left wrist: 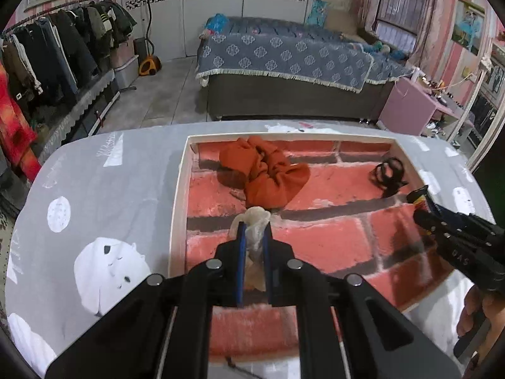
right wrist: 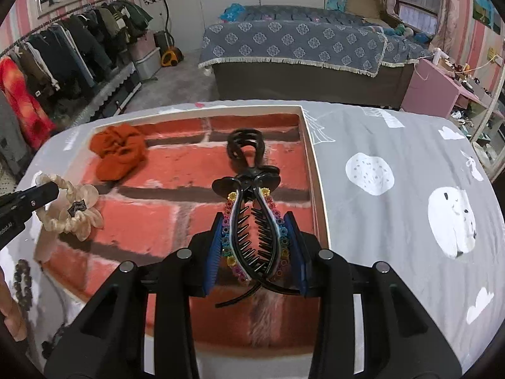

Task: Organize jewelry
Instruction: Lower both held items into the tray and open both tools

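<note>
The left gripper [left wrist: 255, 237] is reaching in low over the near-left part of the brick-printed tray [right wrist: 318, 208], its jaws pinching a cream scrunchie [right wrist: 68, 207] that is hanging just above the tray floor. The right gripper [right wrist: 257, 246] is coming in from the tray's right side, jaws clamping a black banana hair clip [right wrist: 254, 221] edged with rainbow flowers and pointing it toward the far wall. An orange scrunchie [left wrist: 265, 173] and a black claw clip [right wrist: 246, 148] are lying at the tray's far end on the grey-covered surface [right wrist: 394, 221].
</note>
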{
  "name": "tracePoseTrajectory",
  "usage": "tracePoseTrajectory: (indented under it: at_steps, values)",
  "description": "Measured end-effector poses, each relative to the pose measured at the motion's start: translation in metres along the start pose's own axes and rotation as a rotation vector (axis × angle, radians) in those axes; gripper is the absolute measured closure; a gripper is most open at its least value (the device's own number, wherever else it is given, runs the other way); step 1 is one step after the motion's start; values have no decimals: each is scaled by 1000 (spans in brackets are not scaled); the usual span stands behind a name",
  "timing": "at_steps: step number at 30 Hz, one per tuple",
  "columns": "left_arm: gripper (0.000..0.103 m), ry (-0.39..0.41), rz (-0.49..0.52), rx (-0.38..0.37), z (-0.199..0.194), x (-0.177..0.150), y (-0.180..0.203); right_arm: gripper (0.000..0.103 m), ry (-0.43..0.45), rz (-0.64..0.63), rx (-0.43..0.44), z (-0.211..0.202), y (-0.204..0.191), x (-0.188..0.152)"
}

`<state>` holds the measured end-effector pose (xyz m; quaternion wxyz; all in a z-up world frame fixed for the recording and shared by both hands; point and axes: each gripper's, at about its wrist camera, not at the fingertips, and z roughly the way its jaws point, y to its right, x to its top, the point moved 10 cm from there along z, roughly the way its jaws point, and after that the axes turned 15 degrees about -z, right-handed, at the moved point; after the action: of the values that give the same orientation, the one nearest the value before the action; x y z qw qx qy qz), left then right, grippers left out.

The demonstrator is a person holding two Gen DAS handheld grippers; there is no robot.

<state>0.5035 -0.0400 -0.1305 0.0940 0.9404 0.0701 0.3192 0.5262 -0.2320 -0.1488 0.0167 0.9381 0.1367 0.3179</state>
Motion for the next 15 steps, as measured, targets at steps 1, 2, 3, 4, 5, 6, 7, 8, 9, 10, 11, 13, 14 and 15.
tracePoseTrajectory:
  at_steps: [1, 2, 3, 4, 5, 6, 7, 8, 9, 10, 11, 13, 14, 15]
  values:
    - [93, -4, 1, 7, 6, 1, -1, 65, -2, 4, 4, 3, 1, 1]
    - [93, -8, -3, 10, 9, 1, -2, 65, -3, 5, 8, 6, 3, 1]
    - [93, -17, -12, 12, 15, 1, -4, 65, -5, 4, 8, 9, 3, 1]
    - [93, -21, -16, 14, 17, 2, -5, 65, -7, 4, 9, 12, 4, 2]
    - [93, -24, -19, 23, 22, 3, -6, 65, -4, 3, 18, 14, 4, 3]
    - [93, -26, -17, 30, 26, 4, -7, 65, -5, 1, 17, 16, 4, 5]
    - [93, -28, -14, 36, 29, 4, -7, 65, -7, -2, 8, 18, 6, 6]
    - [93, -30, -5, 48, 33, 5, -8, 65, -8, -4, 4, 19, 7, 7]
    - [93, -30, 1, 60, 37, 5, -9, 65, -11, -5, 1, 22, 8, 8]
    - [93, -31, 2, 65, 39, 5, -10, 65, -16, -6, 1, 24, 8, 9]
    - [93, -37, 1, 71, 42, 5, -11, 65, -22, -8, -1, 27, 8, 9]
    - [93, -45, -9, 75, 47, 5, -14, 65, -29, -7, -3, 31, 10, 9]
    - [92, -51, -13, 80, 50, 4, -16, 65, -32, -5, -2, 34, 11, 8]
    - [92, -54, -12, 85, 51, 3, -17, 65, -33, -4, 0, 36, 11, 7]
